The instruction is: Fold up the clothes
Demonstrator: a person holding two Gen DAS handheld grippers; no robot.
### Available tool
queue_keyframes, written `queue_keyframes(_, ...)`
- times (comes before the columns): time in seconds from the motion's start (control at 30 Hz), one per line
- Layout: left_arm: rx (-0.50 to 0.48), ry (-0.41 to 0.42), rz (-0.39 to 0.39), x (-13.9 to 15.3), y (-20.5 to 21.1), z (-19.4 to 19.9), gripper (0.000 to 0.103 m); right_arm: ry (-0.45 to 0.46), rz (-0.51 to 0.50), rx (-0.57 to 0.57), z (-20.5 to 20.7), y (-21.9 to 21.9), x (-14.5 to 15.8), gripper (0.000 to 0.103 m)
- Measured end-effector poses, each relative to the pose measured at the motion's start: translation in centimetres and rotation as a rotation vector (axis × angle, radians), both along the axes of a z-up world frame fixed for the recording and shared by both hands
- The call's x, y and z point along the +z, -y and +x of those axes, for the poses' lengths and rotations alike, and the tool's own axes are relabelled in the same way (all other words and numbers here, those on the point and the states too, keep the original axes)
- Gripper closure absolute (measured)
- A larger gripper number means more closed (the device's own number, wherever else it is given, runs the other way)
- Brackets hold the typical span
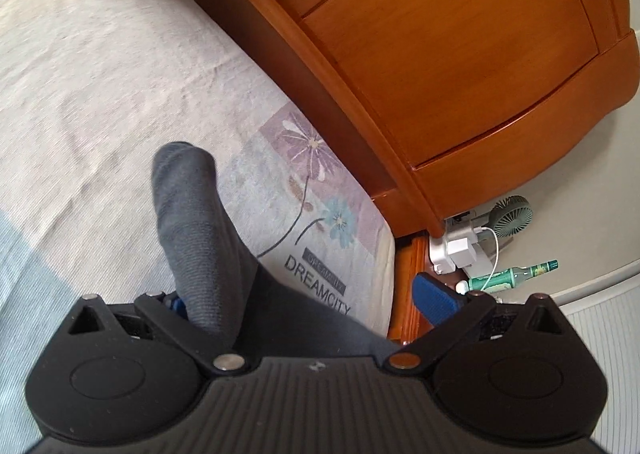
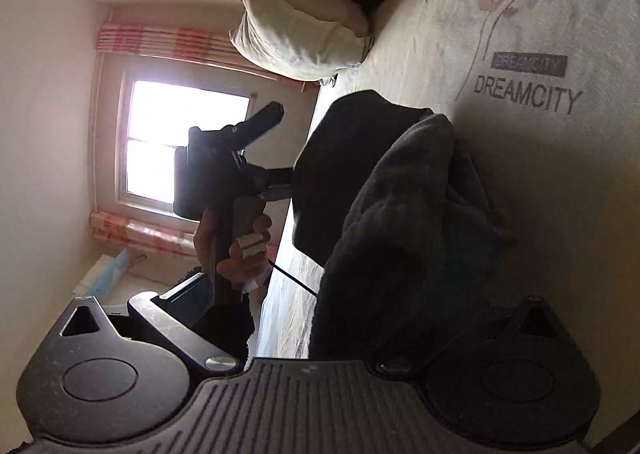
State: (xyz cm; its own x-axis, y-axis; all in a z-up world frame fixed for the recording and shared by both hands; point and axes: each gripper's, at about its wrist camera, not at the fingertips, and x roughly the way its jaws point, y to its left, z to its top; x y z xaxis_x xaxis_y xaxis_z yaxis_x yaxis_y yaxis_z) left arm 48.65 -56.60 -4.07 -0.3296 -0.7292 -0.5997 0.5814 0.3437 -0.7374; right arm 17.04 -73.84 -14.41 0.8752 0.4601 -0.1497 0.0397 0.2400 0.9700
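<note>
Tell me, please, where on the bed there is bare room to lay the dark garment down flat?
The widest bare patch is the beige sheet, bordered by the headboard and the garment. The corner by the DREAMCITY print is tighter, ending at the mattress edge. The pillow crowds the head.

Soft, even daylight fills the left wrist view. In the right wrist view the blown-out rectangular glass window [image 2: 180, 142] backlights everything, leaving the foreground dark. Fisheye curvature bends both views' edges.
</note>
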Motion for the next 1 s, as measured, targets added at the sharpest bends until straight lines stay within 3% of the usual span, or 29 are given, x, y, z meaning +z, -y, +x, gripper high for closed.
queue_keyframes(0.13,-0.051,0.028,-0.021,0.8,1.8,-0.4,0.001,0.017,-0.05,0.01,0.3,-1.0,0.8,0.0)
queue_keyframes(0.2,-0.034,0.067,0.005,0.8,2.1,-0.3,0.001,0.02,-0.095,0.012,0.5,-1.3,1.2,0.0)
queue_keyframes(0.37,0.08,0.205,0.085,2.4,1.3,1.9,0.002,-0.112,-0.214,-0.057,-1.3,-1.6,0.5,0.0)
queue_keyframes(0.47,0.179,0.323,0.102,5.1,-0.3,3.4,0.002,-0.21,-0.442,-0.144,-3.4,-2.8,1.8,0.0)
queue_keyframes(0.53,0.197,0.334,0.095,6.3,-1.4,3.4,0.001,-0.226,-0.627,-0.221,-4.3,-4.0,3.8,0.0)
queue_keyframes(0.6,0.153,0.32,0.081,6.3,-1.9,2.3,0.001,-0.216,-0.81,-0.284,-4.7,-5.6,5.8,0.0)
queue_keyframes(0.73,0.011,0.342,0.11,4.0,-1.4,-1.3,0.001,-0.051,-1.048,-0.208,-2.2,-9.5,7.9,0.0)
queue_keyframes(0.8,-0.034,0.358,0.13,2.3,-0.9,-2.9,0.001,-0.087,-1.148,-0.159,0.0,-10.8,6.5,0.0)
queue_keyframes(0.9,-0.036,0.376,0.134,0.0,-0.7,-4.1,0.001,-0.241,-1.3,-0.114,1.3,-11.6,2.8,0.0)
queue_keyframes(1.0,-0.021,0.335,0.204,-2.9,-0.3,-3.6,0.001,-0.258,-1.19,-0.156,-0.4,-10.1,1.1,0.0)
